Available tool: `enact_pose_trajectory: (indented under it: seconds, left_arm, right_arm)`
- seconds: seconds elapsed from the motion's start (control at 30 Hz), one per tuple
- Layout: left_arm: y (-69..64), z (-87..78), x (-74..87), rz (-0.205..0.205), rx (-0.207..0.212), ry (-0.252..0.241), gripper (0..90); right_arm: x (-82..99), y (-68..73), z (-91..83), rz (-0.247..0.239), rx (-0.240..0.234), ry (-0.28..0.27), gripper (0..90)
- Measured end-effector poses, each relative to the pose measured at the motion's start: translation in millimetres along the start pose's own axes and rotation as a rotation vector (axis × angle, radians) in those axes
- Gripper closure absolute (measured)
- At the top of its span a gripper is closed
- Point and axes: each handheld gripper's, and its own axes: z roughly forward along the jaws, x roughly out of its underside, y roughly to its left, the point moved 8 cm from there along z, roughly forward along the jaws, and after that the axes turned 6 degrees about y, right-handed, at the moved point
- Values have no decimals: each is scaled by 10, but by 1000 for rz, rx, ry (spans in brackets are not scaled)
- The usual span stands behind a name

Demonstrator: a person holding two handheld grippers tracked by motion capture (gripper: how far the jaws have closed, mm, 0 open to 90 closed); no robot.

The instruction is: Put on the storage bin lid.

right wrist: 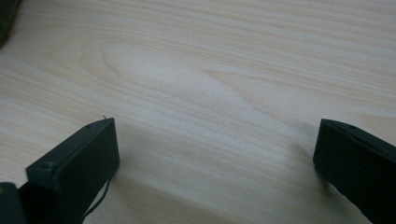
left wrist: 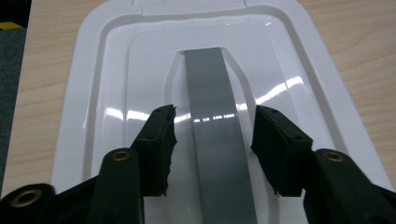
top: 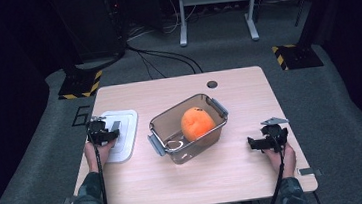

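Note:
A white lid (top: 125, 125) lies flat on the left of the table, with a grey handle strip (left wrist: 208, 79) along its middle. My left gripper (top: 103, 134) hovers low over the lid (left wrist: 112, 65). In the left gripper view this gripper (left wrist: 214, 140) has one jaw on each side of the grey strip, with a gap at each pad. A clear plastic container (top: 164, 128) stands mid-table with an orange fruit (top: 197, 122) inside. My right gripper (top: 257, 144) rests at the right, jaws wide apart over bare wood (right wrist: 217, 149).
The wooden table (top: 216, 179) has a small round hole (top: 212, 84) near its far edge. The container has grey latches (top: 219, 107) at both ends. Grey carpet, cables and a stand's legs lie beyond the table.

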Motion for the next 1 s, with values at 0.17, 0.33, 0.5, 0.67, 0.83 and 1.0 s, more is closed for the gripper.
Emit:
enact_pose_trajectory:
  seconds: [0.17, 0.33, 0.5, 0.67, 0.83, 1.0]
  left_arm:
    - [-27, 12, 8, 8, -9, -3, 553]
    - [-21, 4, 22, 13, -13, -25, 642]
    - [-15, -10, 24, 16, -13, -20, 668]
    - [-10, -36, 36, 21, 9, -9, 669]
    - [-3, -82, 47, 18, 28, -9, 669]
    - [-12, -153, 33, 27, 37, -24, 669]
  right_arm:
    - [0, 6, -1, 8, 0, 2, 0]
    - [0, 3, 0, 5, 1, 1, 0]
    - [-1, 0, 0, 1, 1, 0, 0]
    - [-3, -5, 1, 2, 5, -3, 2]
    - [-2, -3, 0, 3, 3, -2, 3]
    - [-3, -4, -1, 4, 4, -4, 6]
